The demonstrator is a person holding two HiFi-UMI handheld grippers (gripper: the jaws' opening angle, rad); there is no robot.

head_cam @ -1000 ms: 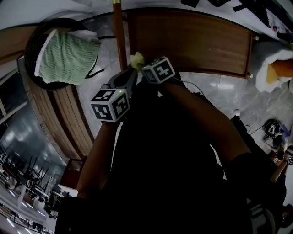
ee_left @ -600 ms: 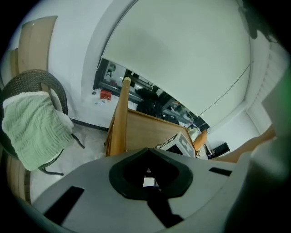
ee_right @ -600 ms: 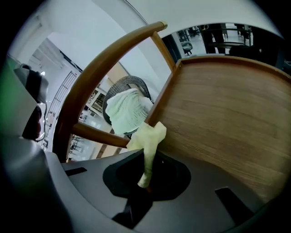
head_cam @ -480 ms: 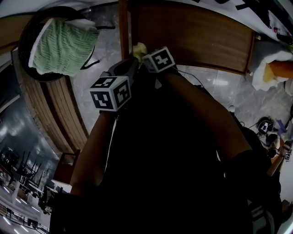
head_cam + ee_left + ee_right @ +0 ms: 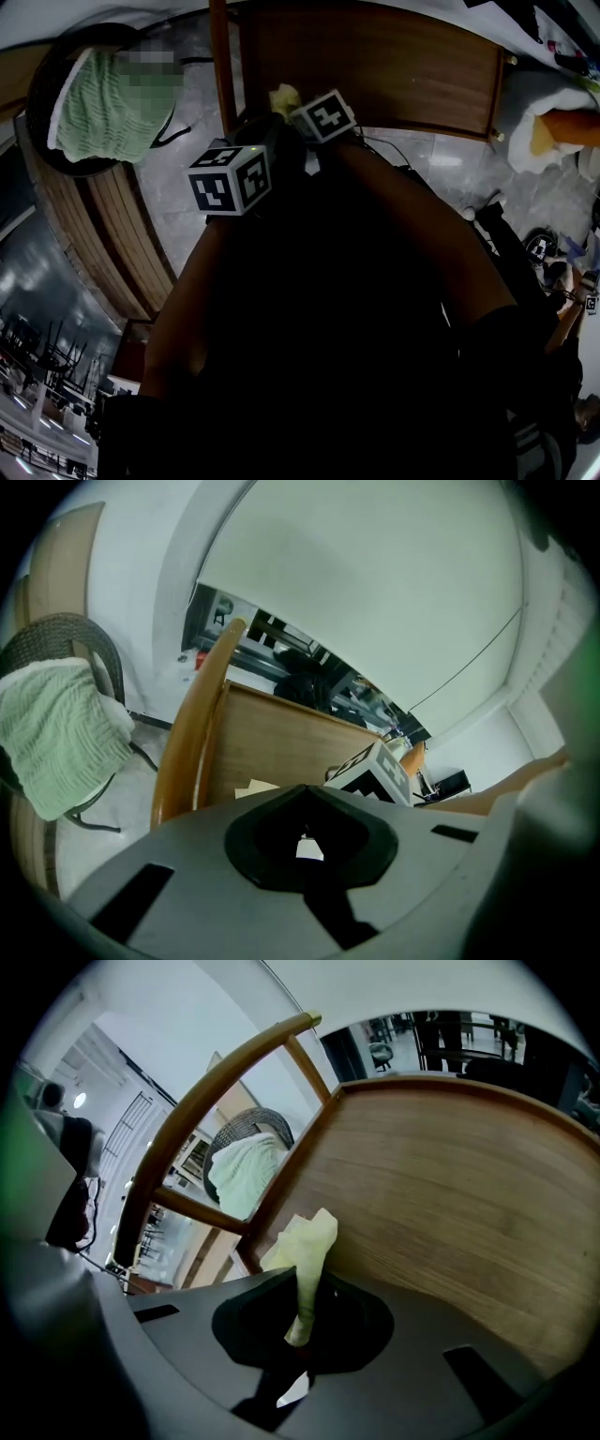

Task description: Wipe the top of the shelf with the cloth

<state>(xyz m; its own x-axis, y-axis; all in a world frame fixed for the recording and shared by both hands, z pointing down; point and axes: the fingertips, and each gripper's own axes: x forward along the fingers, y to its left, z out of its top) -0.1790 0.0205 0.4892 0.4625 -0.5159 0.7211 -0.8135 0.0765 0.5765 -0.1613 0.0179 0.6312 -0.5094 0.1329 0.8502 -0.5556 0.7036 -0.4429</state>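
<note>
Pale yellow cloth [image 5: 307, 1251], pinched upright between the closed jaws of the right gripper [image 5: 298, 1333]. Its free end stands over the corner of the wooden shelf top [image 5: 450, 1194]; contact with the wood cannot be told. The left gripper [image 5: 306, 844], at 8 o'clock of the right in the head view, has its jaws together on nothing. A green towel [image 5: 103, 117] drapes a dark wicker chair [image 5: 75, 630] at 9 o'clock of the cloth.

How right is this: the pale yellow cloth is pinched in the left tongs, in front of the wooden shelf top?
Wrong in one point: the pale yellow cloth is pinched in the right tongs, in front of the wooden shelf top, as the right gripper view shows. The left tongs are shut with nothing between them.
</note>
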